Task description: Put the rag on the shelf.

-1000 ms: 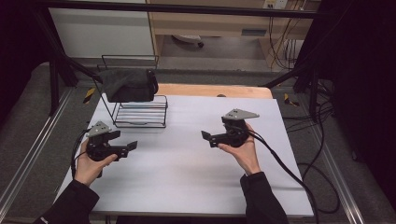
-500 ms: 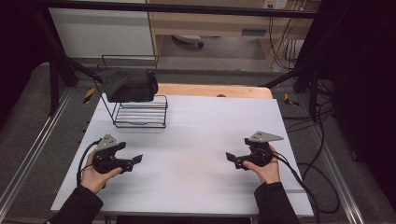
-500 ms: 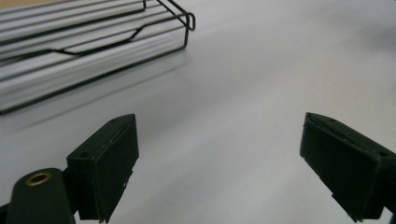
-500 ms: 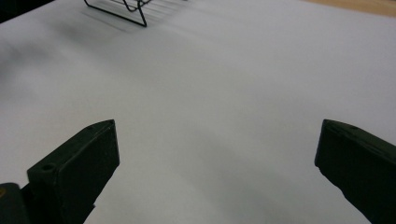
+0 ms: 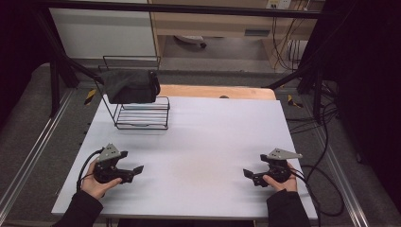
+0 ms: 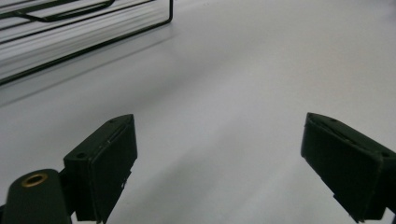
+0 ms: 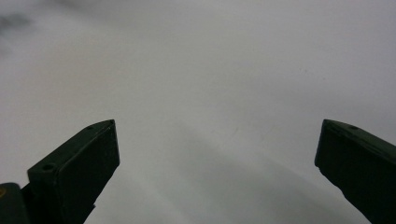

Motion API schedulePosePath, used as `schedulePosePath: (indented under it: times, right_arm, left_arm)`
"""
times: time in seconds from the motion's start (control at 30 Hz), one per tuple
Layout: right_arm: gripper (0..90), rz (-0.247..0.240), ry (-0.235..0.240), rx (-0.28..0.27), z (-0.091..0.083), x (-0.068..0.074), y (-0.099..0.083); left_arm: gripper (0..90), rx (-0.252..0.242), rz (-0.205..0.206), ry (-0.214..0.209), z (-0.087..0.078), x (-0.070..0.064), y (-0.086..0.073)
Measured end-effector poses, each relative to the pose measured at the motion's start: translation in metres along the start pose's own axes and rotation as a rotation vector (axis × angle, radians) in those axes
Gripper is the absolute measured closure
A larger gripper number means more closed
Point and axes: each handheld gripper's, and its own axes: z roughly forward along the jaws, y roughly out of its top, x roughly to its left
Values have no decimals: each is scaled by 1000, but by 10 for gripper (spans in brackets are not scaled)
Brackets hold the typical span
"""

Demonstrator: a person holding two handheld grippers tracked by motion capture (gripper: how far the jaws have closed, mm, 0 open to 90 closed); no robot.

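While both tongs, left tongs (image 5: 137, 169) and right tongs (image 5: 247, 173), rest wide open and empty near six o'clock, the dark bag (image 5: 130, 86) sits on the wire rack (image 5: 142, 115) at eleven; reach it low and level.

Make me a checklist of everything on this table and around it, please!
Surface: white table, bare in the middle.
Job's things: black wire rack at the far left, with a dark bag draped on top.
Clutter: nothing seen.
Grippers: left gripper and right gripper near the front edge, both open and holding nothing.
Cables: one trails from each gripper; more lie on the floor at right.
Surroundings: wooden board behind the table, grey floor.
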Motion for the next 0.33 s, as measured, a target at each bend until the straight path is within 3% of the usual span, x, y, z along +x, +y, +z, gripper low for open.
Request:
schedulePosePath:
  times: [0.33]
  right_arm:
    - [9,17,4,15,-1,-3,-5]
  left_arm:
    - [108,25,-4,-1,5,0,-5]
